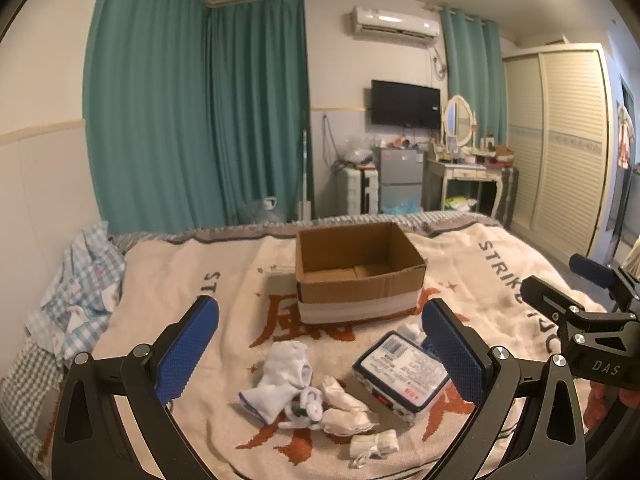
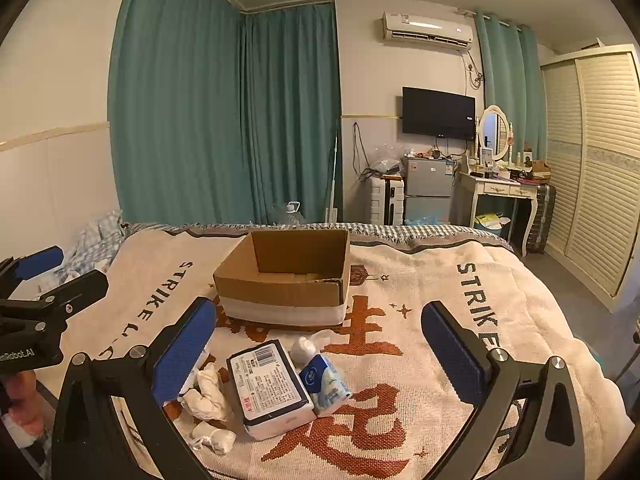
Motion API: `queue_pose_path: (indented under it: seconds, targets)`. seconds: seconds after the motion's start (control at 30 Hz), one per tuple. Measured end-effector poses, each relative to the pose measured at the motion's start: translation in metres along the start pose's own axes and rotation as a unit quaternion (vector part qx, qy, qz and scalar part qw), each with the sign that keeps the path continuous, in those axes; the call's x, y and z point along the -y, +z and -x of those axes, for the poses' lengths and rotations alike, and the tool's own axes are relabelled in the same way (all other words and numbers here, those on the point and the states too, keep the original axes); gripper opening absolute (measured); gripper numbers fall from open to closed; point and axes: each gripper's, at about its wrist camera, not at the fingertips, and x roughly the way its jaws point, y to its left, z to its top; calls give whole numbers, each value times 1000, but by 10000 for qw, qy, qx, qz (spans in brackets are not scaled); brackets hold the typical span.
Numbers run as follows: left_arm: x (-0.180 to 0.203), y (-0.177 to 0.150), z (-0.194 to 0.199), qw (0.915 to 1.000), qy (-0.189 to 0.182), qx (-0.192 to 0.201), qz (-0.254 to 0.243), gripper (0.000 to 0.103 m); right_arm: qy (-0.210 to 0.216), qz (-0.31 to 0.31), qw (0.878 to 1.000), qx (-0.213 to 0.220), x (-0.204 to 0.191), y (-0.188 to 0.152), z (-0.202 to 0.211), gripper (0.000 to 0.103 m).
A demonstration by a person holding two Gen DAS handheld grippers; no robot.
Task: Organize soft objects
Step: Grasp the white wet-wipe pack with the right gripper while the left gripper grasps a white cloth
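An open cardboard box [image 1: 358,276] stands on the bed, also in the right wrist view [image 2: 286,280]. Before it lie several white socks [image 1: 286,380], a large tissue pack [image 1: 402,372] and, in the right wrist view, the same pack [image 2: 272,388] beside a small blue tissue packet [image 2: 326,384] and a rolled white sock [image 2: 303,349]. My left gripper [image 1: 320,356] is open and empty above the socks. My right gripper [image 2: 320,356] is open and empty above the tissue pack.
The bed is covered by a cream blanket [image 2: 440,308] with orange characters. A checked cloth [image 1: 84,288] lies at the left edge. Curtains, a small fridge [image 2: 426,188], a dressing table and a wardrobe [image 2: 600,160] stand beyond the bed.
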Motion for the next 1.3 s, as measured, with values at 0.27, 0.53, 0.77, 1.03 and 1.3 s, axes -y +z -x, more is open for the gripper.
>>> queue_pose_path:
  seconds: [0.27,0.53,0.77,1.03,1.3]
  targets:
    - [-3,1,0,10000,37,19,-57,103,52,95,9999,-49,-5,1,8,103]
    - [-21,-34,-38,9977,241,-608,153,103,210,310,9969,-692,-19,-27,-27,102]
    - [-25,-77,-83,9903,262,-1361,99,103,523,374,9813,-1814,-34,-81,-97,93]
    - [-26,-102,-100,9848,82,-1734,93,101,481,409,9676,-2445,-45,-115,-148,86]
    - [-1,-115,-101,9795,-241,-1997,-112,86,507,220,9697,-2379,-37,-111,-141,57]
